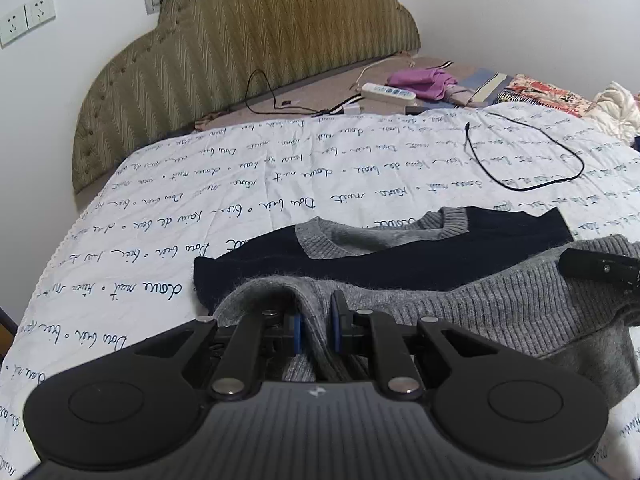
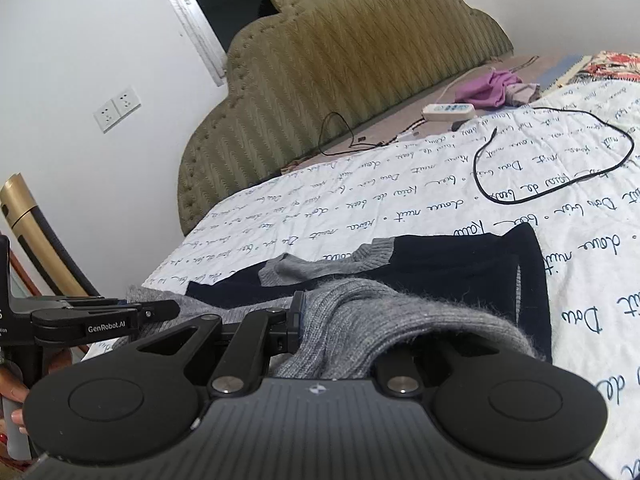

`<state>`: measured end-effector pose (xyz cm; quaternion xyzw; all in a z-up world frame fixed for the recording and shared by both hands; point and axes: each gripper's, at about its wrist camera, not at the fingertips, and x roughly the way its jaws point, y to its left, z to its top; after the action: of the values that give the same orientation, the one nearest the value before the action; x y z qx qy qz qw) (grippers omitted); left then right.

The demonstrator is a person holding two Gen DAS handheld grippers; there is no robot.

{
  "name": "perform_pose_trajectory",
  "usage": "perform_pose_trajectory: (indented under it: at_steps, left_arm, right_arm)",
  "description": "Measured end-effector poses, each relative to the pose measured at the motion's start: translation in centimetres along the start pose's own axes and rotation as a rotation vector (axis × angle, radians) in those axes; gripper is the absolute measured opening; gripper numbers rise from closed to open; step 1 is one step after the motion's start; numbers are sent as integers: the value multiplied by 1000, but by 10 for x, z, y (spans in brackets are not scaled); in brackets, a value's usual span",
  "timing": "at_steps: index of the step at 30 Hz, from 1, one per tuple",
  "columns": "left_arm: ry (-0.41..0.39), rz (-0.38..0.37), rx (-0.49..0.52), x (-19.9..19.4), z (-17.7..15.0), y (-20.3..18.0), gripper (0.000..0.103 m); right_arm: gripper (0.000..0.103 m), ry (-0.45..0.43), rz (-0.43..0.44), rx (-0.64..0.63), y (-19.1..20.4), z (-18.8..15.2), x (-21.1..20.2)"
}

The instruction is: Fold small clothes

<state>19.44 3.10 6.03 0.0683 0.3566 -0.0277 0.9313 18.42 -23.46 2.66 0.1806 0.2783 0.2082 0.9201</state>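
The small knitted sweater (image 1: 400,264), grey with a dark blue chest, is laid on the near part of the bed, with its grey collar at the far side. Its grey ribbed hem is lifted off the bed at two spots.

On the left, a bunch of the grey hem is pinched in the narrow jaws of the left gripper (image 1: 316,326). On the right, the other end of the hem is pinched by the right gripper (image 2: 336,320), and its far finger is hidden under the wool.

The step looks like a fold of the hem up toward the collar. For a good fold, both ends should be kept level and moved together, so the hem is laid down straight. The wool should be kept tight between the two grips, so no bumps are left.

The bed is covered by a white quilt with dark handwriting (image 1: 280,184). A black cable loop (image 1: 528,160) is left far on the right. A green padded headboard (image 1: 248,52) is set against a white wall (image 1: 80,92).
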Motion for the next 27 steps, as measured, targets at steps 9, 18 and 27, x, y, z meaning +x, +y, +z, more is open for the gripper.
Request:
perform_pose_trajectory:
  at_steps: [9, 18, 27]
  left_arm:
    - [57, 1, 2, 41, 9, 2, 14]
    - [102, -22, -9, 73, 12, 4, 15]
    - [99, -27, -34, 85, 12, 11, 16]
  right_arm:
    - [18, 50, -22, 59, -21, 3, 36]
    - [18, 107, -26, 167, -48, 1, 63]
    - [18, 146, -32, 215, -62, 0, 81]
